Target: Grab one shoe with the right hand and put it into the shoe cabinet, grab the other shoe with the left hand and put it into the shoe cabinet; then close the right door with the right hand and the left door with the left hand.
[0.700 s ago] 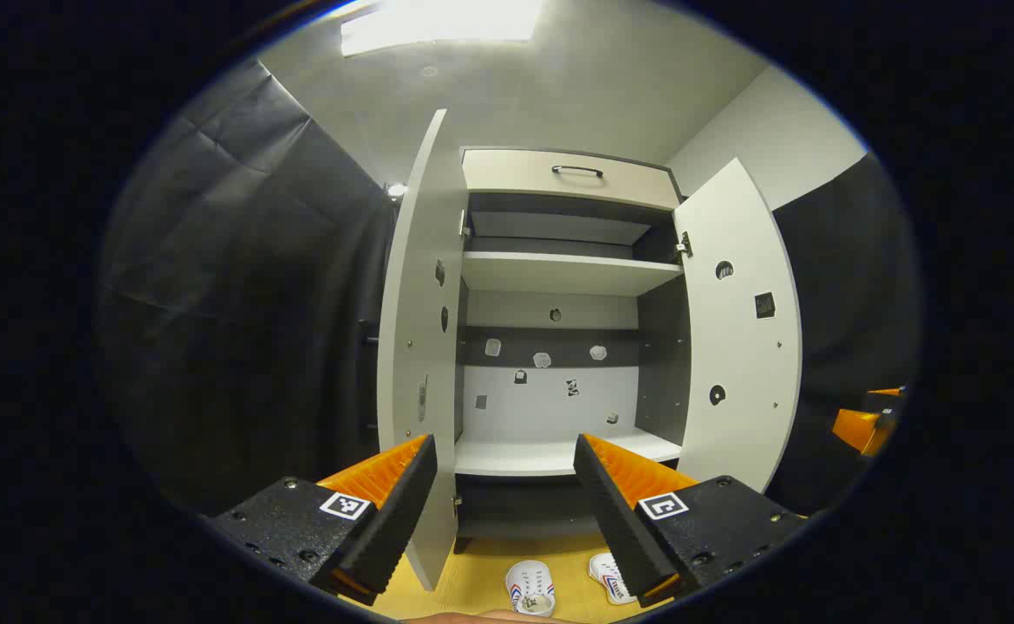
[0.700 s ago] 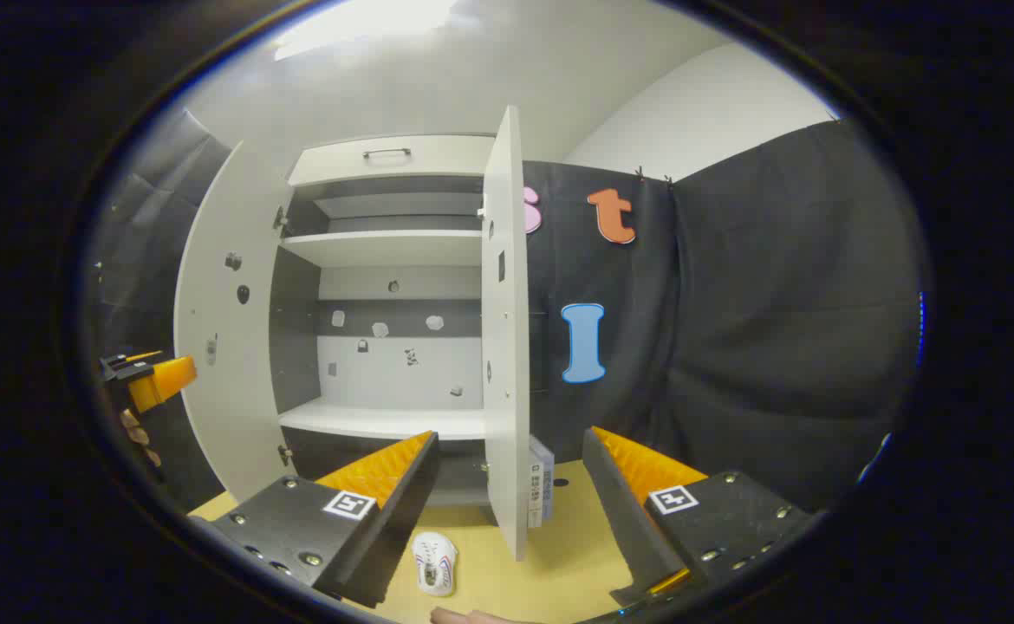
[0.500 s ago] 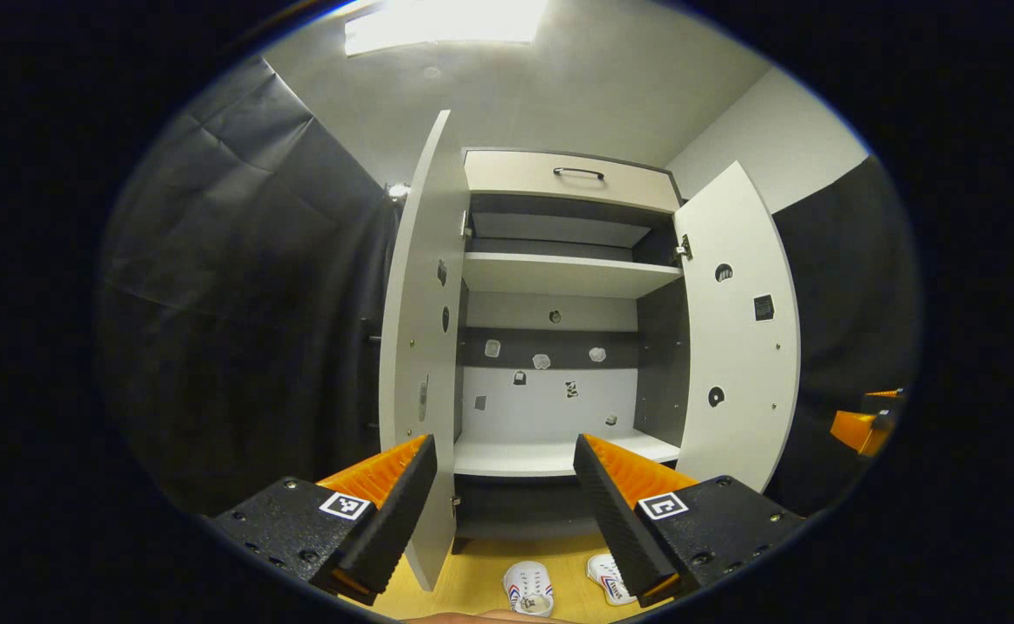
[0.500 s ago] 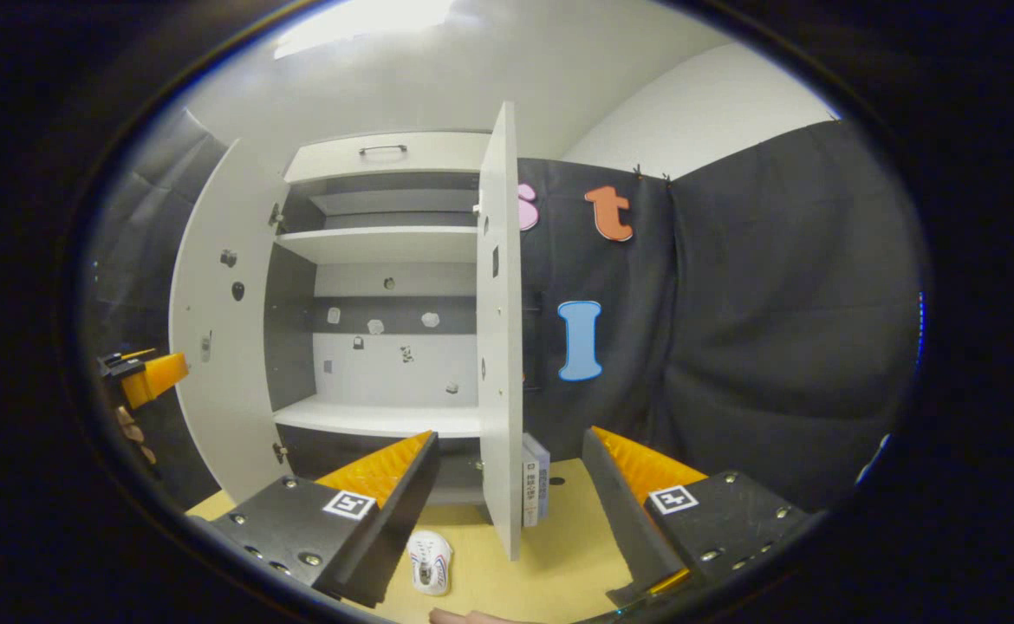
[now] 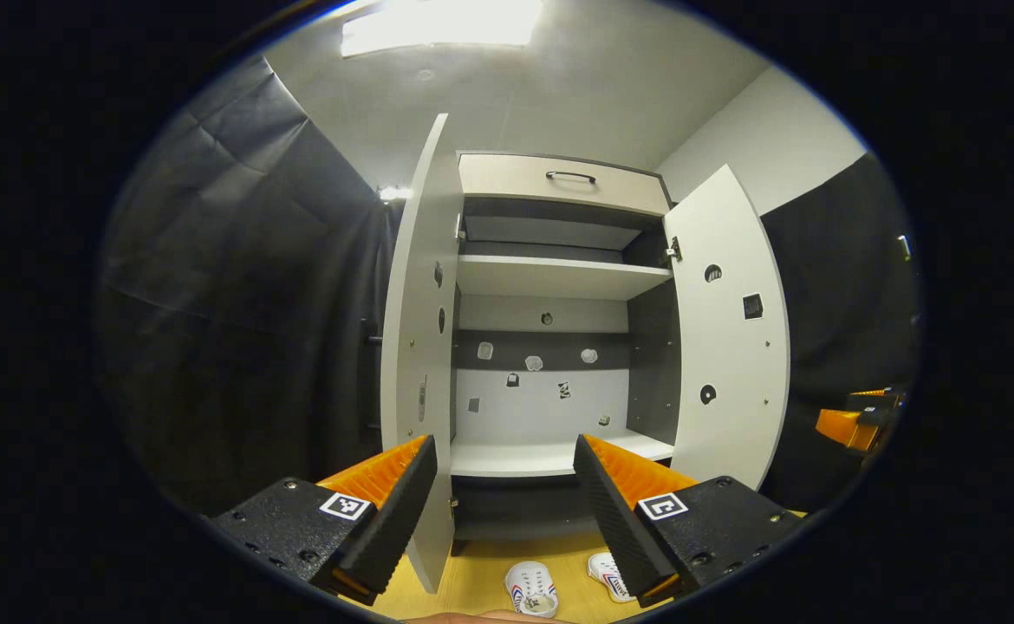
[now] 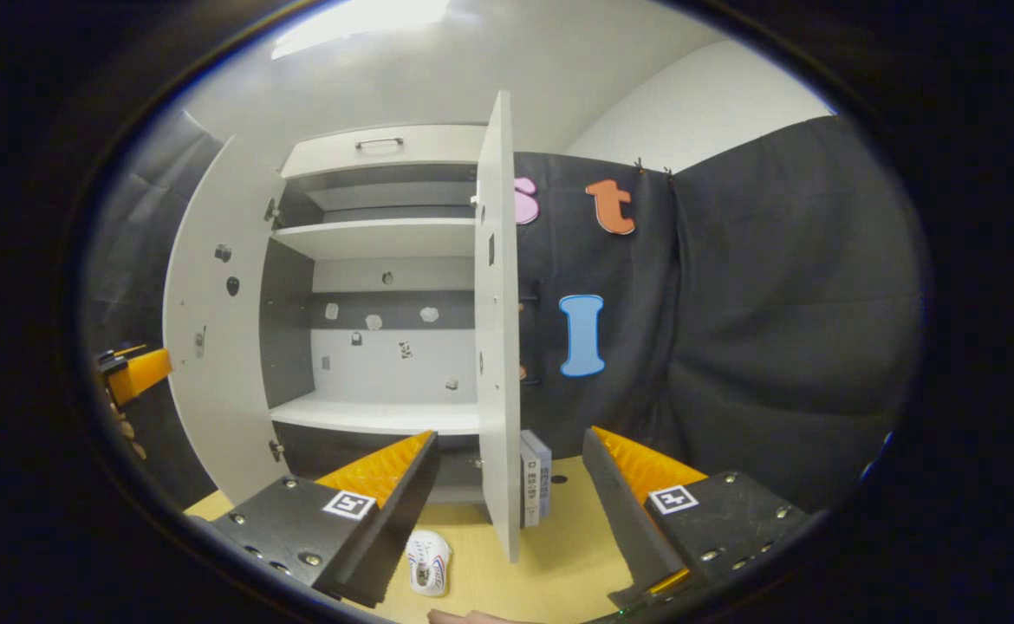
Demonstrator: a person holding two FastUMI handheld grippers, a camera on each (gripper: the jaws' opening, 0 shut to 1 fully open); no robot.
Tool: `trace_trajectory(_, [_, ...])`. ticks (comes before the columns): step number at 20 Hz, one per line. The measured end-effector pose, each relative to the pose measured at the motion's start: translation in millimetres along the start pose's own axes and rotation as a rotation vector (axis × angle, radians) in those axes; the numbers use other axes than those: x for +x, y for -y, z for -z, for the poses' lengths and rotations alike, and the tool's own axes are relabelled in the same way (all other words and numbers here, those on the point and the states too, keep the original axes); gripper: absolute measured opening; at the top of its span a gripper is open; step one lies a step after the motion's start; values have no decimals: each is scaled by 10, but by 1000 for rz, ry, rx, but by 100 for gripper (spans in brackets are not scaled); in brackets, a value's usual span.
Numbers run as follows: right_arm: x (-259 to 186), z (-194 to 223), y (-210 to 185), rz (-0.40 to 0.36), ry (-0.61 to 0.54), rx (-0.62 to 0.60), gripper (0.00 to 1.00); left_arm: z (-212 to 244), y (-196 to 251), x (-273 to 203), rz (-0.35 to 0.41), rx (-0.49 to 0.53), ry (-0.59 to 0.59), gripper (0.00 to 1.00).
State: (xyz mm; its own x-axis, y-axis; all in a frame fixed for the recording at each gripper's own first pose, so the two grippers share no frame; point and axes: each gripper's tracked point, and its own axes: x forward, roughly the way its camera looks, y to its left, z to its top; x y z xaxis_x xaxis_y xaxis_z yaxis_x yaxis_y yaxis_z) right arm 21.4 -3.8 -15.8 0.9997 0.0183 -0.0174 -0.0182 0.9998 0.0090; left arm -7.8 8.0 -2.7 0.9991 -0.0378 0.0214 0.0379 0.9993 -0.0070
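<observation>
Left gripper view: 2 shoes [image 5: 531, 588] on wooden floor [image 5: 481, 572].

One shoe [image 5: 608, 575] sits half behind the left tongs [image 5: 504, 494] — small stickers inside unreadable.

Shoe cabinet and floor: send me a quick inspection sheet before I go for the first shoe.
Surface: yellow wooden floor, bare around the shoes.
Job's things: white shoe cabinet, both doors open, shelves empty; two white sneakers with red and blue stripes on the floor before it.
Clutter: a grey boxlike object behind the right door.
Grippers: left tongs open, empty; right tongs open, empty.
Cables: nothing seen.
Surroundings: black cloth wall, ceiling light.
</observation>
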Motion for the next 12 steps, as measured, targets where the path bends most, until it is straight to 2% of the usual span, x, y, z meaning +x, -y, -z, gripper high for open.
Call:
trace_trajectory(1, [28, 20, -27, -11, 4, -4, 99, 30, -14, -5, 2, -3, -5, 94])
trace_trajectory(3, [87, 140, -94, -31, 1, -14, 99, 104, -42, -30, 8, -21, -15, 96])
trace_trajectory(4, [112, 225, -111, -36, -3, -18, 100, 142, -55, -42, 13, -30, -22, 94])
trace_trajectory(6, [150, 376, -215, -57, -2, -32, 96, 229, -96, -93, 24, -35, -31, 96])
trace_trajectory(9, [167, 588, -433, -94, 24, -76, 99, 328, -195, -168, 21, -20, -22, 96])
trace_trajectory(10, [174, 690, -525, -104, 25, -94, 95, 374, -207, -214, 26, -21, -28, 96])
trace_trajectory(11, [182, 817, -619, -115, 18, -114, 99, 436, -218, -264, 33, -24, -38, 96])
trace_trajectory(12, [200, 979, -699, -114, 4, -135, 95, 492, -238, -326, 38, -34, -50, 94])
